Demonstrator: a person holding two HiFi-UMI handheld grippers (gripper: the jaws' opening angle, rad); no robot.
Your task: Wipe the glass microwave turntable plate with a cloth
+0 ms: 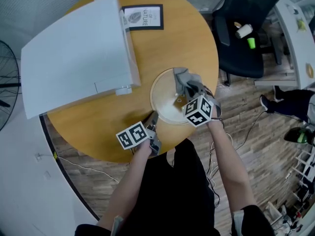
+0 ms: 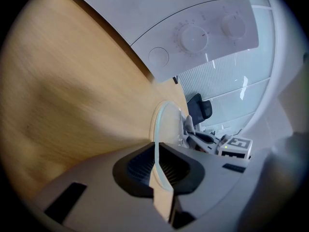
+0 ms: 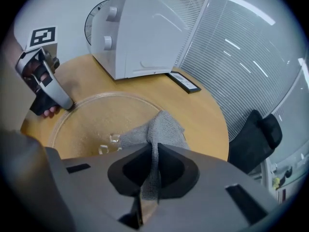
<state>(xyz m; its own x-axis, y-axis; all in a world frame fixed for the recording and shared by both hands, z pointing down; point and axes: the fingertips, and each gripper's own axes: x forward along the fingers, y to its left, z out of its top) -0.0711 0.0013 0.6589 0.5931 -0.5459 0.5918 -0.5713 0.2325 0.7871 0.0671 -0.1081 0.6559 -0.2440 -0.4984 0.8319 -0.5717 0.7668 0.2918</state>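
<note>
Right gripper [image 1: 186, 86] holds cloth [image 1: 180, 74] on glass plate [image 1: 160, 96].

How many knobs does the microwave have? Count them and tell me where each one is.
2. Both sit on the microwave control panel: the first knob beside the flat round button, the second knob beyond it, toward the panel's end. Other sides are hidden.

Black clothing [image 1: 184, 181], grey left gripper [image 2: 157, 164] and right gripper [image 3: 154, 170].
</note>
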